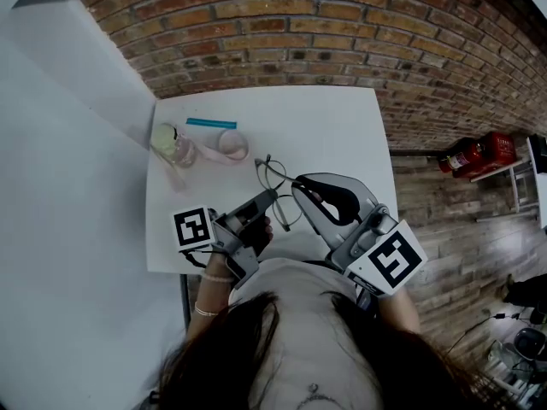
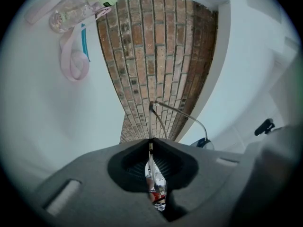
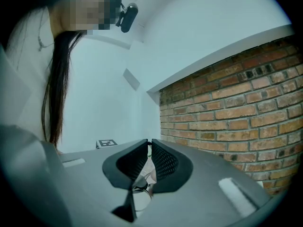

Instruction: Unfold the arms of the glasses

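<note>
Thin wire-framed glasses (image 1: 274, 174) hang just above the white table (image 1: 333, 126), held between both grippers. My left gripper (image 1: 273, 196) is shut on one thin arm; in the left gripper view that arm (image 2: 151, 126) runs up out of the shut jaws (image 2: 150, 144), and a lens rim (image 2: 189, 116) curves off to the right. My right gripper (image 1: 297, 183) comes in from the right with its jaws closed on another part of the frame. In the right gripper view a sliver of it shows at the jaw tips (image 3: 148, 144), with a lens (image 3: 138, 189) below.
At the table's far left stand a clear bottle (image 1: 173, 143) with a pink strap (image 1: 229, 149) and a teal stick (image 1: 211, 124). A brick wall (image 1: 342, 24) rises behind the table. A red extinguisher (image 1: 477, 154) lies on the floor at the right.
</note>
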The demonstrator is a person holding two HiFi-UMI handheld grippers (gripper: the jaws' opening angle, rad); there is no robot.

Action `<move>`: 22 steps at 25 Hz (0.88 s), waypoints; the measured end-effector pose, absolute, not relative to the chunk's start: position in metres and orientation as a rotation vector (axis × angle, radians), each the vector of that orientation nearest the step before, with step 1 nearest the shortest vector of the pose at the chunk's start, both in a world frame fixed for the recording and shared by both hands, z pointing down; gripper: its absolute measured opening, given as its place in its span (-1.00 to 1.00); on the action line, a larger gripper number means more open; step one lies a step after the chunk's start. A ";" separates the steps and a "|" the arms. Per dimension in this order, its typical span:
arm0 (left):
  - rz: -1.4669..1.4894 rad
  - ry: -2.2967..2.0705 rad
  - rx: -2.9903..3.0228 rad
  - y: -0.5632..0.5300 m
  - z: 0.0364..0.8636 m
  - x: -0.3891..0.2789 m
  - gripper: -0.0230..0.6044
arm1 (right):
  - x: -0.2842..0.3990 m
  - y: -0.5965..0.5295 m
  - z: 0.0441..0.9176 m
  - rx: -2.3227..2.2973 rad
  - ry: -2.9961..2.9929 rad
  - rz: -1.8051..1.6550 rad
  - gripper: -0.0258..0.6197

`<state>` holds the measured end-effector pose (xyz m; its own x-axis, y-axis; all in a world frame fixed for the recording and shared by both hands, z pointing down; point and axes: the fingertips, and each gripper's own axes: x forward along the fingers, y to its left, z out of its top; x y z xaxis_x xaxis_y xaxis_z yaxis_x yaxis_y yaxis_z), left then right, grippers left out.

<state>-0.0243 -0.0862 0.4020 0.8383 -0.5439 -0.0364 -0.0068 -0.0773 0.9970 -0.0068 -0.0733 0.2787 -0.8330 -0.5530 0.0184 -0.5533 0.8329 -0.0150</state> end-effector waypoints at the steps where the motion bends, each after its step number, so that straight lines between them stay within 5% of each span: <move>1: -0.468 -0.440 1.598 -0.086 0.402 -0.024 -0.86 | -0.007 -0.074 0.278 0.905 -2.995 0.030 -0.82; 22: -0.403 -0.375 1.592 -0.074 0.410 -0.006 -0.86 | 0.010 -0.086 0.277 0.942 -2.943 0.005 -0.82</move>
